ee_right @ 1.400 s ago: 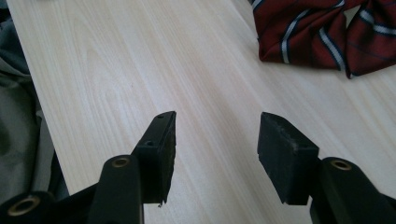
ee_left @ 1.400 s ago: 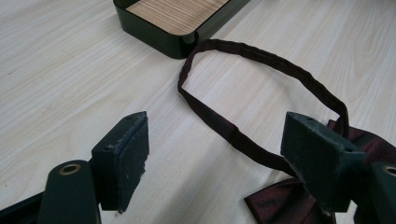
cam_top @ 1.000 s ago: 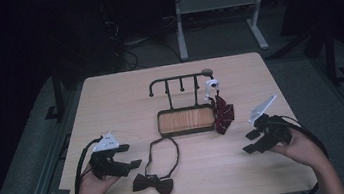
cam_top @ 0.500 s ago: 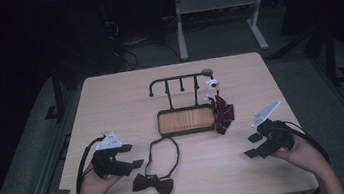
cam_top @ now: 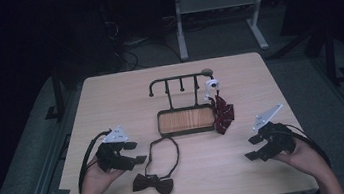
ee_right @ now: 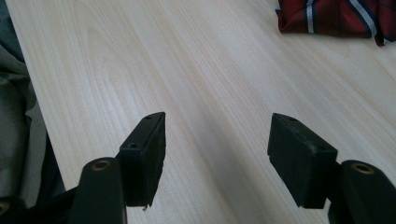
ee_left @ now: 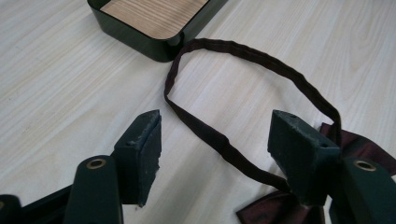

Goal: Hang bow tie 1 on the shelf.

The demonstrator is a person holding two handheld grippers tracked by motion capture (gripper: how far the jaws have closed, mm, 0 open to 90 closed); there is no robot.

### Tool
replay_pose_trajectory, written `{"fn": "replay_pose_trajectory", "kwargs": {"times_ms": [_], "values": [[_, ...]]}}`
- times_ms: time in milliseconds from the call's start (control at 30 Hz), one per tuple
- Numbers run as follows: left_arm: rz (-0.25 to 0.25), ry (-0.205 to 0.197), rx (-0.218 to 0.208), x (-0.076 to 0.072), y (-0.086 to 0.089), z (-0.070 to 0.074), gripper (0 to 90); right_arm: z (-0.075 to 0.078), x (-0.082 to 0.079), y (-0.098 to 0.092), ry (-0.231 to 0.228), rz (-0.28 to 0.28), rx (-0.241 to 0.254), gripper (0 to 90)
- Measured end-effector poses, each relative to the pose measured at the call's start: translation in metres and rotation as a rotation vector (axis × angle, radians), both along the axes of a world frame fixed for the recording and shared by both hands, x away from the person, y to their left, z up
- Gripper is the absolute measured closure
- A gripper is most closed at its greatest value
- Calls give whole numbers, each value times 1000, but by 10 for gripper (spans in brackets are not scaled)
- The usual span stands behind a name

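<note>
A dark maroon bow tie (cam_top: 152, 182) lies near the table's front edge, its strap (cam_top: 164, 151) looped toward the tray. My left gripper (cam_top: 136, 152) sits just left of that loop, open. In the left gripper view (ee_left: 217, 135) its jaws have just been closing; the strap (ee_left: 261, 60) runs across the table between them without touching the pads, and the bow (ee_left: 357, 140) lies behind the right jaw. My right gripper (cam_top: 253, 148) hovers at the table's right, open. Its jaws (ee_right: 217, 135) have just been opening, with bare wood between them. A red striped bow tie (cam_top: 222, 113) (ee_right: 336, 16) leans at the tray's right end.
A black tray with a wooden floor (cam_top: 159, 124) (ee_left: 135, 39) stands mid-table, with a black hook rack (cam_top: 178, 80) rising behind it. A small white object (cam_top: 212, 85) hangs at the rack's right end. A grey floor mat surrounds the table (cam_top: 110, 100).
The right hand has drifted a little toward the near edge of the table. The left hand has stayed where it was, beside the strap loop.
</note>
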State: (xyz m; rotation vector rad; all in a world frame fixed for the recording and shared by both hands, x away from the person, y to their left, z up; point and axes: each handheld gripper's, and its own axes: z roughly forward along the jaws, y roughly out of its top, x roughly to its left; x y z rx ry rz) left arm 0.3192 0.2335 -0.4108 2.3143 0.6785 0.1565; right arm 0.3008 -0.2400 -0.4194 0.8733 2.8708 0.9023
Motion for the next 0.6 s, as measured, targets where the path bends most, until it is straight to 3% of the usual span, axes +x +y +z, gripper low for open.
{"fn": "replay_pose_trajectory", "kwargs": {"times_ms": [267, 500, 533, 600], "values": [[-12, 45, 41, 19, -9, -1, 442, -1, 0, 1, 3, 8, 5, 368], [-25, 67, 48, 29, -18, 1, 474, -1, 1, 2, 7, 9, 10, 368], [-37, 71, 81, 32, -20, 2, 474, -1, 1, 2, 5, 10, 10, 369], [-39, 78, 87, 35, -22, 3, 477, -1, 1, 2, -2, 11, 8, 376]]}}
